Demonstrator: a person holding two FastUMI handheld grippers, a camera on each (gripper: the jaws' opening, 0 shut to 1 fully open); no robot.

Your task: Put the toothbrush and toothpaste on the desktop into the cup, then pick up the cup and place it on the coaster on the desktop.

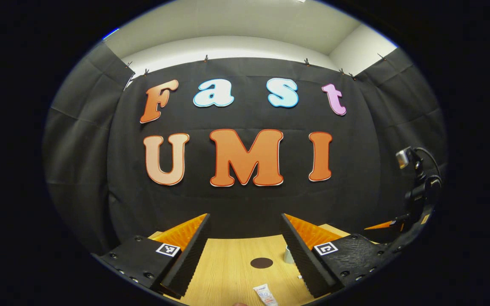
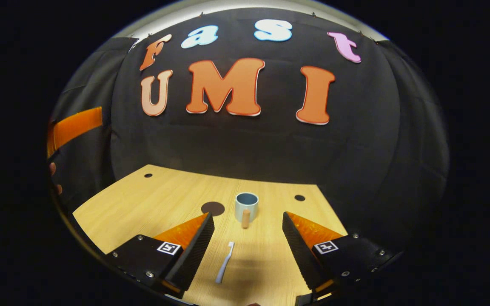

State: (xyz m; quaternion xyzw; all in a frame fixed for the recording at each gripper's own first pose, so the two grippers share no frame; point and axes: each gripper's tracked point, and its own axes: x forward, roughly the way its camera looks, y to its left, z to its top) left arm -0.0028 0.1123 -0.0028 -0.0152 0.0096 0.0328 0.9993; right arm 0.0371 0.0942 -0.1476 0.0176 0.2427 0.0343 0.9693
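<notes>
Both claws, the left claw (image 1: 245,250) and the right claw (image 2: 248,250), are spread apart and hold nothing above the counter (image 2: 143,204). The toothbrush (image 2: 225,262) lies flat between the right fingers, the cup (image 2: 246,205) stands behind it beside the coaster (image 2: 212,208). The toothpaste (image 1: 266,294) lies near the left claw.

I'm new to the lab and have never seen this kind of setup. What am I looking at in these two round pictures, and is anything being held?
No robot arm here: a person holds a two-finger gripper in each hand, and a fisheye camera rides on each one, looking forward along its fingers. In the left gripper view, the left gripper has its fingers spread, with nothing between them. In the right gripper view, the right gripper is likewise open and empty.

Both hang over a wooden desktop. On it stand a pale blue cup with a wooden handle and, beside it, a dark round coaster. A toothbrush lies nearer the right gripper. The toothpaste tube lies under the left one. Nothing is held.
</notes>
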